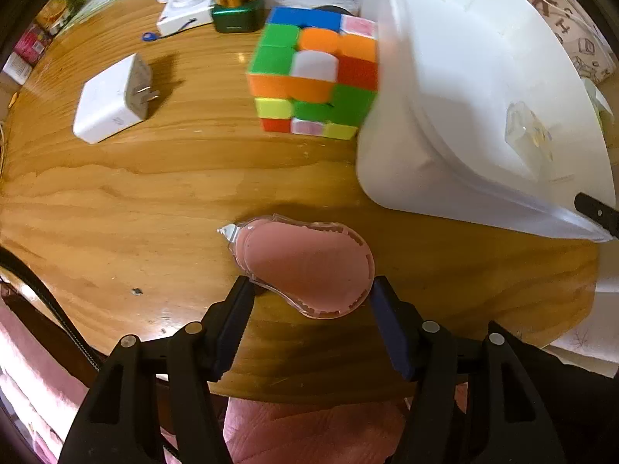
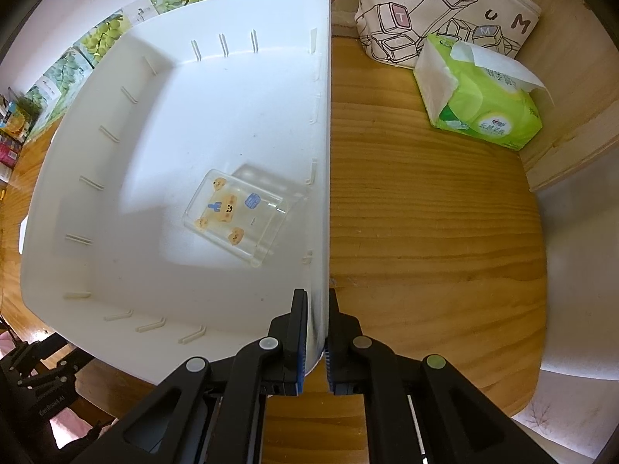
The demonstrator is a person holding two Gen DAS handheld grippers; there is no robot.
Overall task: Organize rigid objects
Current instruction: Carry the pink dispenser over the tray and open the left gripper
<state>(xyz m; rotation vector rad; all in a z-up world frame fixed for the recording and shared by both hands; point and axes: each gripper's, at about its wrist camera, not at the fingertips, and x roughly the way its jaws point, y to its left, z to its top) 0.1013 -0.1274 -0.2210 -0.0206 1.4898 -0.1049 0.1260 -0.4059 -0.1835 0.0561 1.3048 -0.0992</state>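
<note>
In the left wrist view a pink correction tape dispenser [image 1: 305, 266] in a clear shell lies near the front edge of the wooden table [image 1: 154, 201]. My left gripper [image 1: 311, 288] straddles its wide end, and both pads touch its sides. A white plastic bin [image 1: 456, 89] stands to the right, with a clear box with bear stickers [image 2: 236, 216] lying inside. In the right wrist view my right gripper [image 2: 317, 305] is shut on the near right wall of the bin [image 2: 193, 116].
A colourful puzzle cube [image 1: 317, 73] stands against the bin's left side. A white charger plug [image 1: 112, 100], a green bottle with a gold cap [image 1: 236, 7] and a white camera [image 1: 189, 0] lie further back. A green tissue pack [image 2: 483, 104] and a printed canvas pouch [image 2: 437, 11] sit right of the bin.
</note>
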